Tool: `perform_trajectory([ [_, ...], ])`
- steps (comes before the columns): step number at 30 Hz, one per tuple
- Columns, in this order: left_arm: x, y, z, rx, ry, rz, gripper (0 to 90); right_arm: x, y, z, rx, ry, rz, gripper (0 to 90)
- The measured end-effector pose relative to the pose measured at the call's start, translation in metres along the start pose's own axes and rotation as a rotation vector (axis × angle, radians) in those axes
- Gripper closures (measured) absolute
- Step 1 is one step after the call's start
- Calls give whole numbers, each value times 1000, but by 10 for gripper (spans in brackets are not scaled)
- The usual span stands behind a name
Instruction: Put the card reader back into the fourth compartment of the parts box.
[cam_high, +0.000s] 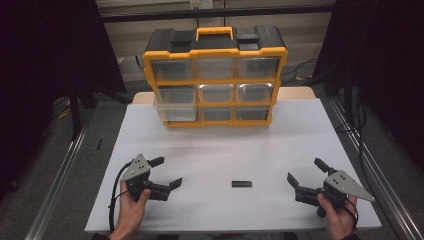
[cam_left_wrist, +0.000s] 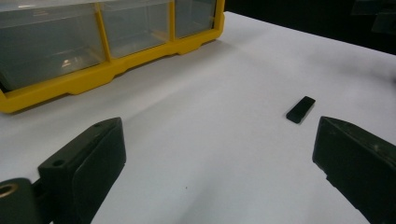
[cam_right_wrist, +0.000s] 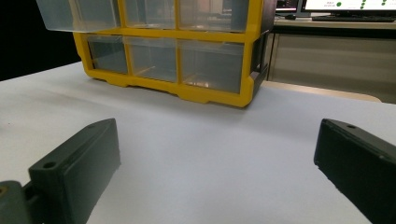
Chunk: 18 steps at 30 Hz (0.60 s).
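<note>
"Where did the small black block (cam_high: 241, 184) lie, measured from the fingers?"

"On the white table (cam_high: 220, 150), flat, between the two grippers and touching neither. It lay beyond the tips of the left gripper (cam_high: 167, 173), off toward the jaw seen at the right of the left gripper view, where the block (cam_left_wrist: 300, 109) sat ahead of that jaw and short of the gap's middle. From the right gripper (cam_high: 306, 173) it was well apart, out past the fingertips and to the side."

"Which hand was nearer?"

"They were close to even; I'd judge the right a touch nearer, though the left pointed at it more squarely."

"Its long axis?"

"Running from one gripper toward the other, so a jaw pair would likely need turning to close across the short sides."

"And the jaws?"

"Both spread wide, holding nothing."

"The organizer?"

"The yellow drawer cabinet (cam_high: 215, 75) stood well ahead of both sets of fingers. One clear drawer (cam_high: 175, 103), middle row at its left, was pulled out; it and the others looked empty, as far as I could tell."
</note>
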<state>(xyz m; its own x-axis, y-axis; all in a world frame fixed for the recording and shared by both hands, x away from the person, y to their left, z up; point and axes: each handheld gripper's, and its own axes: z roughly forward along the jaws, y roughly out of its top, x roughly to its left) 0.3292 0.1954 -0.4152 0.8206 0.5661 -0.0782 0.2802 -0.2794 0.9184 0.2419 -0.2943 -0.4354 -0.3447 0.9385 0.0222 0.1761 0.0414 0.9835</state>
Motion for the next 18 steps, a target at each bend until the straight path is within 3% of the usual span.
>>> perform_trajectory([
  [2,0,1,4,6,-47,3,27,0,0,0,-2,1,-2,0],
  [11,-8,5,20,48,-97,24,25,0,0,1,0,2,-5,0],
  [18,-17,12,34,79,-143,67,24,0,0,1,-1,0,-4,0],
])
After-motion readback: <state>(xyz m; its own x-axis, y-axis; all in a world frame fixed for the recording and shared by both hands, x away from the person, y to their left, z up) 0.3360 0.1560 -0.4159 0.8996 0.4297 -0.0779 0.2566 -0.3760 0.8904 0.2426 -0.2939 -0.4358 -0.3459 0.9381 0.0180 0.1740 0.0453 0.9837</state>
